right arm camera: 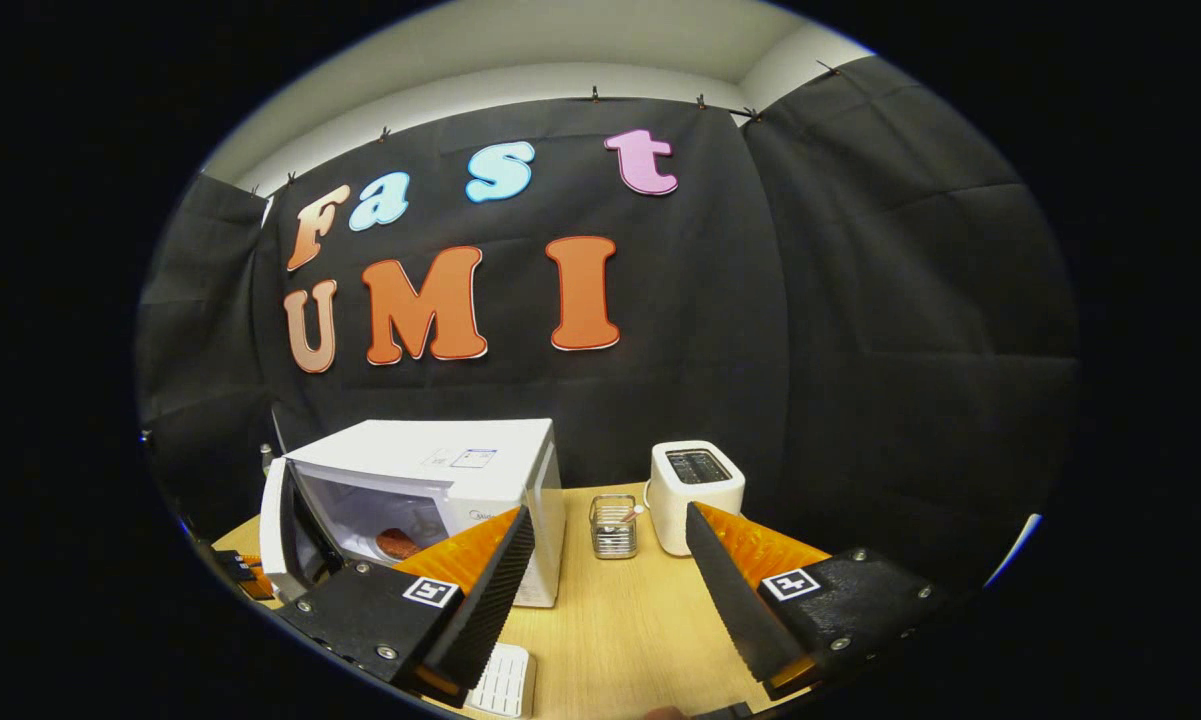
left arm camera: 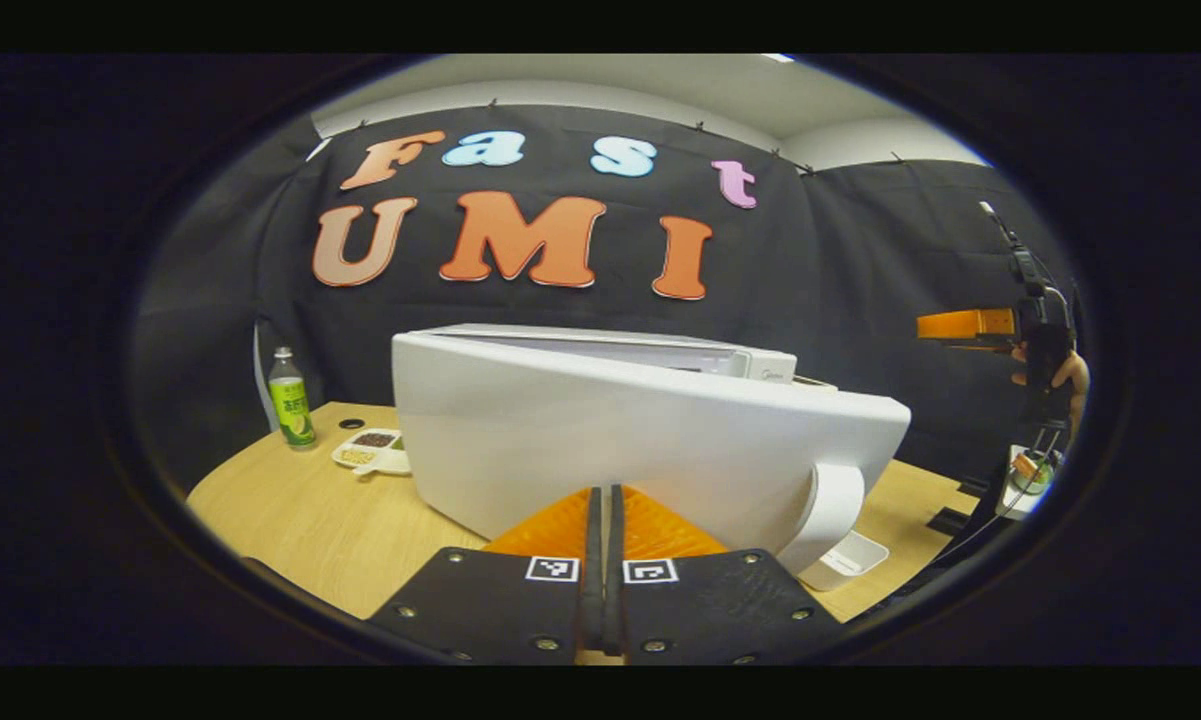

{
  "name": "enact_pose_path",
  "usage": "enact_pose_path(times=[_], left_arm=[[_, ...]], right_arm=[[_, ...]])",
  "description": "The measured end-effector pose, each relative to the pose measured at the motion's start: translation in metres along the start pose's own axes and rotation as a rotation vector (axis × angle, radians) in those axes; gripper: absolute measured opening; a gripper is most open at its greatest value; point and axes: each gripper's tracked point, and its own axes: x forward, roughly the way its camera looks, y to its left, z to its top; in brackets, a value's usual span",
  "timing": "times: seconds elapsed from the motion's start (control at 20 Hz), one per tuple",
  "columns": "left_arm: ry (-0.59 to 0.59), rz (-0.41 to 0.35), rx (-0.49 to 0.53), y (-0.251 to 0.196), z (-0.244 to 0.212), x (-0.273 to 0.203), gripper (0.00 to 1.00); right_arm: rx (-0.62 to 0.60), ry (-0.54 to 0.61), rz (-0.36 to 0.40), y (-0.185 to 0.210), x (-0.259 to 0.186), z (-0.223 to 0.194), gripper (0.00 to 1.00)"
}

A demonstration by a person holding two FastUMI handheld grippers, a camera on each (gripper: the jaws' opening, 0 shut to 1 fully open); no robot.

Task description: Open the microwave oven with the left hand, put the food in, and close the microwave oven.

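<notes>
The white microwave stands on the wooden table with its door swung out to the left. A reddish piece of food lies inside the cavity. In the left gripper view the door's outer face is close in front, with its curved handle at the right. My left gripper is shut with nothing between its fingers, tips right at the door's face. My right gripper is open and holds nothing, in front of the microwave's right side. It appears far right in the left gripper view, with a hand.
A green bottle and a divided snack dish sit left of the microwave. A white toaster and a small glass holder stand to its right. A white ribbed tray lies near the front edge.
</notes>
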Motion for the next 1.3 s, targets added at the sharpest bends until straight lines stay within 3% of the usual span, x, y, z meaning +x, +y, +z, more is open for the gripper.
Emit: enact_pose_path(times=[0.3,0.65,0.9,0.95,1.05,1.3], left_arm=[[-0.02,0.019,0.018,-0.019,0.014,0.064,0.01],[0.021,0.106,0.109,-0.011,0.004,0.127,0.01],[-0.005,0.169,0.14,-0.01,0.006,0.136,0.01],[0.042,0.183,0.113,-0.009,0.001,0.138,0.0],[0.039,0.181,0.058,-0.009,0.002,0.139,0.0],[0.015,0.137,0.086,-0.015,0.038,0.109,0.01]], right_arm=[[0.017,0.005,-0.026,-0.023,0.005,-0.002,0.95],[0.016,0.035,-0.063,-0.046,0.017,-0.016,0.95],[0.013,0.055,-0.083,-0.058,0.022,-0.026,0.95],[0.016,0.055,-0.086,-0.059,0.023,-0.025,0.95],[0.021,0.059,-0.09,-0.061,0.022,-0.028,0.95],[0.02,0.051,-0.089,-0.057,0.019,-0.024,0.95]])
